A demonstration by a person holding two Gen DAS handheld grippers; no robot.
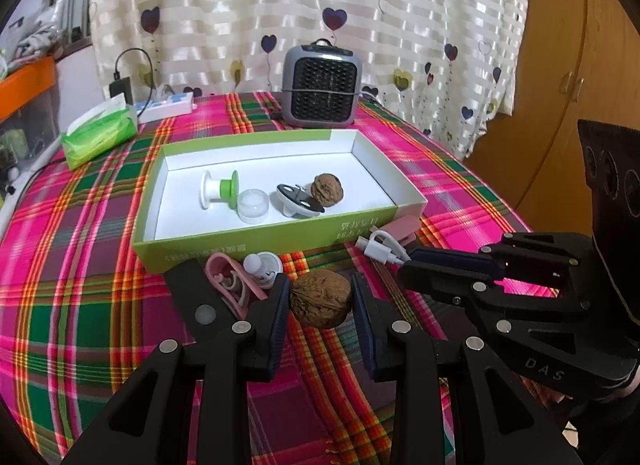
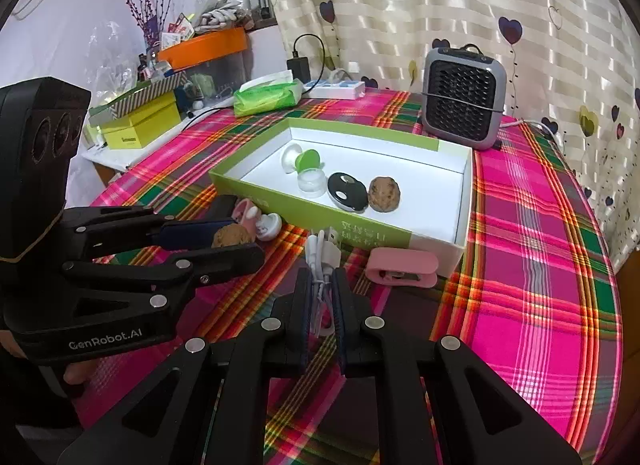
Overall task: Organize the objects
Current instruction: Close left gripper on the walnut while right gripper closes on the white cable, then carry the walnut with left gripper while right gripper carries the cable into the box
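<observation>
The left gripper [image 1: 320, 301] has a walnut [image 1: 320, 298] clamped between its two pads, its jaws standing fairly wide around the shell, above the plaid tablecloth [image 1: 80, 265]. Beside it, the right gripper [image 2: 322, 297] is closed tight on a coiled white cable [image 2: 320, 261], whose plug end sticks up past the fingertips. Just beyond the left gripper lie a pink clip [image 1: 232, 281] and a small white knob-shaped piece [image 1: 262, 267], both close against the near wall of the green box [image 1: 240, 249]. A pink case [image 2: 402, 267] rests on the cloth just in front of the box's near right corner. Inside the box, on its white floor, sit a white and green spool [image 1: 220, 189], a clear round cap [image 1: 254, 205], a black oval piece [image 1: 298, 201] and a second walnut [image 1: 327, 190], the last two touching. Behind the box stands a small grey heater [image 1: 322, 87], and to the far left a green tissue pack [image 1: 100, 133] lies near a white power strip [image 1: 166, 107].
</observation>
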